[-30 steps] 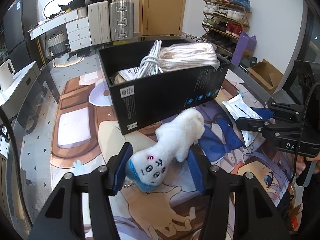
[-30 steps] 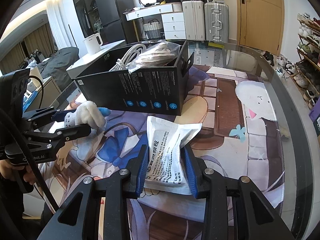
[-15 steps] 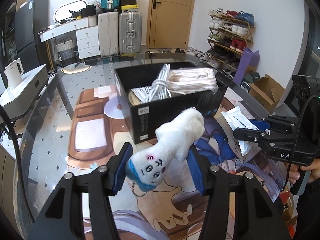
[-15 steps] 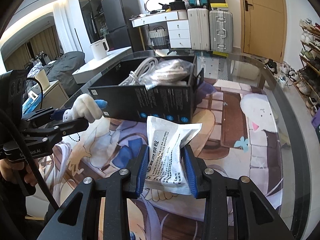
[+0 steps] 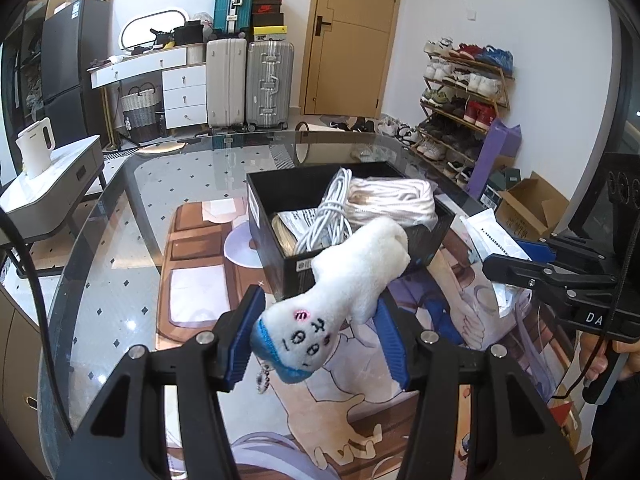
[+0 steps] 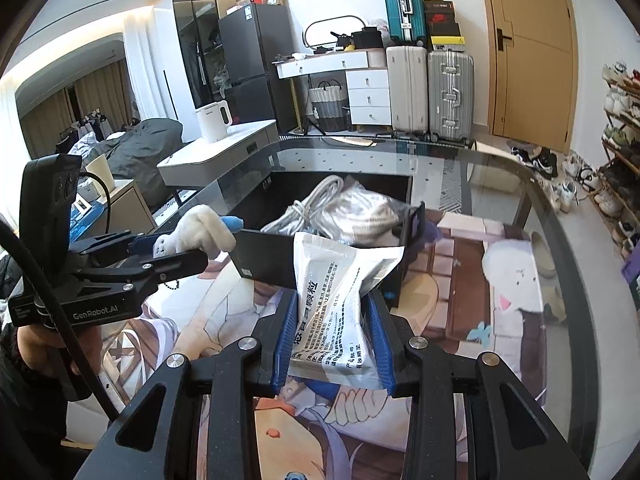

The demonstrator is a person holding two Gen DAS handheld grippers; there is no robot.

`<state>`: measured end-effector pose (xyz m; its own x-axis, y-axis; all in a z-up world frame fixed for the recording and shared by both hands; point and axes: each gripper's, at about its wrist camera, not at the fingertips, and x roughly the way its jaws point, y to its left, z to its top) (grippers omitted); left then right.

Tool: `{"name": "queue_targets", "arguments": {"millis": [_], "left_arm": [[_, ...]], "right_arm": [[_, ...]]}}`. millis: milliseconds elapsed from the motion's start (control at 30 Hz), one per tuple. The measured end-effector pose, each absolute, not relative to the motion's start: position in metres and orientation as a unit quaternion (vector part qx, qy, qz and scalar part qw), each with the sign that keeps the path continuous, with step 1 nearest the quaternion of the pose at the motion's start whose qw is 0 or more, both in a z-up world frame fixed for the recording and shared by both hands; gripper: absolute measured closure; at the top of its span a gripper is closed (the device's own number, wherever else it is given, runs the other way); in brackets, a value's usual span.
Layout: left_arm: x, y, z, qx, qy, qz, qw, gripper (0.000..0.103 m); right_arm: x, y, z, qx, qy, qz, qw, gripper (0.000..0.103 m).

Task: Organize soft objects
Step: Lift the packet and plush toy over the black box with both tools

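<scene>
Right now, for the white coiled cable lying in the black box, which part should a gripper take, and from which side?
Take the white coiled cable at its upper loop, which sticks up above the rim of the black box. Come from above: the box walls block the sides, and the bagged rope bundle lies against it. That high loop is probably the only freely pinchable part.

Glass table (image 5: 120, 216) with cartoon-print mat (image 5: 192, 292) under black box (image 5: 360, 268).

The right tool (image 6: 333, 336) clamps a white packet (image 6: 340, 300) above the surface (image 6: 516, 216), near a black box (image 6: 276, 258) of cords; at left, the left tool (image 6: 172, 250) grips a plush toy (image 6: 200, 232).
</scene>
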<state>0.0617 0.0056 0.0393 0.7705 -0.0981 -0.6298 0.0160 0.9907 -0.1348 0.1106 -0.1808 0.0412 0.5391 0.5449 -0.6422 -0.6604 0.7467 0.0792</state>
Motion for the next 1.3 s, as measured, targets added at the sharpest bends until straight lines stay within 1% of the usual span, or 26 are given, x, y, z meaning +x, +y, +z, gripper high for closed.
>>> {"name": "queue_targets", "arguments": {"millis": [233,667,967,1300], "left_arm": [[0.061,0.01,0.047,-0.07,0.325,-0.029,0.943,0.049],[0.091,0.022,0.057,-0.093,0.307,-0.019,0.947,0.049],[0.121,0.025,0.06,-0.095,0.299,-0.008,0.949,0.049],[0.156,0.022,0.044,-0.114,0.313,0.0,0.943,0.049]], "right_arm": [[0.108,-0.175,0.059,-0.093,0.318,0.342,0.879,0.068],[0.134,-0.145,0.077,-0.112,0.306,0.337,0.883,0.068],[0.165,-0.123,0.077,-0.121,0.313,0.325,0.884,0.068],[0.203,-0.109,0.066,-0.119,0.336,0.308,0.882,0.068]]}}
